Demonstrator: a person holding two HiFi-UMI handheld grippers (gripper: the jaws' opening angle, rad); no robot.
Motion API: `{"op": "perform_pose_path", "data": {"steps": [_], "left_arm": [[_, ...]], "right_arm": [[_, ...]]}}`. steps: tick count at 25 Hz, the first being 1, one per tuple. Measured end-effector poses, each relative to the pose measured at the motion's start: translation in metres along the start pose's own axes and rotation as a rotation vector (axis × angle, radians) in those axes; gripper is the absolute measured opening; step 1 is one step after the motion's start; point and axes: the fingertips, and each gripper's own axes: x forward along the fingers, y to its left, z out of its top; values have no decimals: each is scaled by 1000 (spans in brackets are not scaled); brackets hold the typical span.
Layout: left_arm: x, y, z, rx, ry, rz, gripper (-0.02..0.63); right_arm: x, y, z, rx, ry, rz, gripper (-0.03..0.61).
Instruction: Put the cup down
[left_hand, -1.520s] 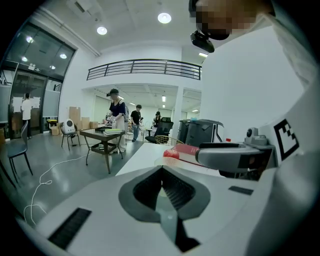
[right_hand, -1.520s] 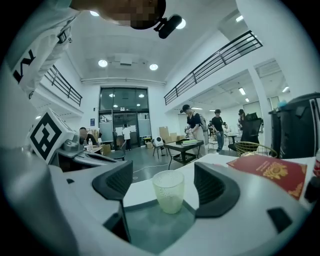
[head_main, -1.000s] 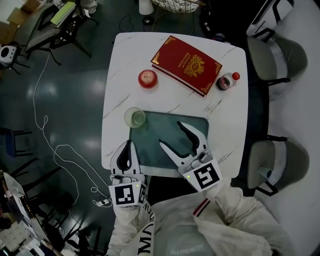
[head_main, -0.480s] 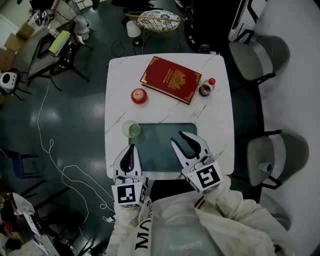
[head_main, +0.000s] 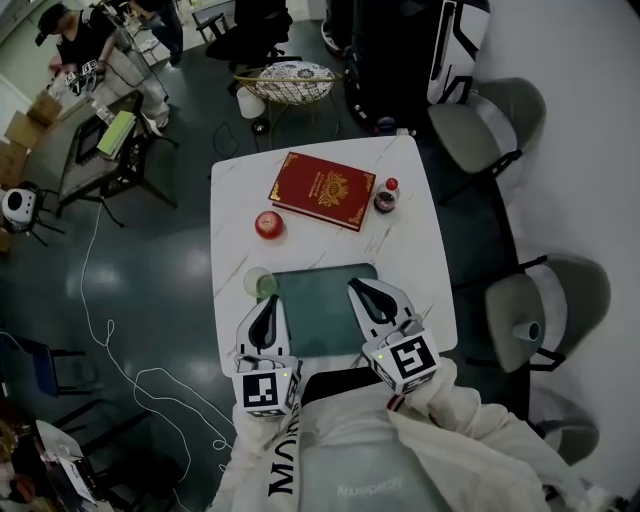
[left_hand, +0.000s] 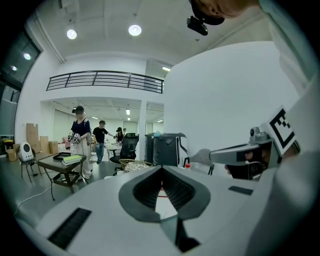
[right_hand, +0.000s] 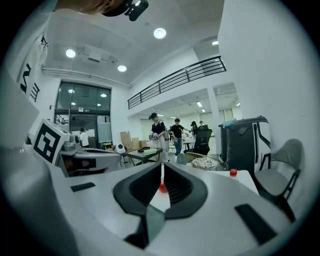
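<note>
Left gripper (head_main: 268, 306): jaws together, nothing between them. It is over the near left corner of the mat (head_main: 325, 318) and points toward the far side of the table (head_main: 232, 200). Right gripper (head_main: 357, 288): jaws have just been closing and now meet, nothing between them. It is over the near right part of the mat, pointing the same way. The two grippers are side by side and apart, and a marker cube shows on the back of each. Neither touches the cup.

Cup (head_main: 260, 283): clear with a greenish inside, upright on the table at the mat's far left corner. Its rim meets the mat edge. It is just ahead of the left gripper's tips and nothing holds it.

Farther out on the table:
- Apple (head_main: 267, 224), red, beyond the cup and near the left edge.
- Book (head_main: 322, 190), red with gold print, lying flat and turned at an angle, just right of the apple.
- Bottle (head_main: 385, 199) with a red cap, at the book's right corner.

Two chairs (head_main: 546, 310) stand on the right side of the table. A wire basket (head_main: 288, 80) sits on the floor past the far edge. A cable (head_main: 95, 290) trails over the dark floor on the left. People stand at a desk at the upper left.
</note>
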Motion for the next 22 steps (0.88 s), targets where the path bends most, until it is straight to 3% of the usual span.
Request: {"op": "perform_pose_path", "data": {"steps": [14, 22], "left_arm": [[-5, -21, 52, 19, -89, -71, 12], [-10, -26, 67, 28, -119, -96, 12]], "right_arm": [[-19, 11, 58, 2, -91, -38, 8], [-18, 22, 68, -26, -89, -25, 6]]}}
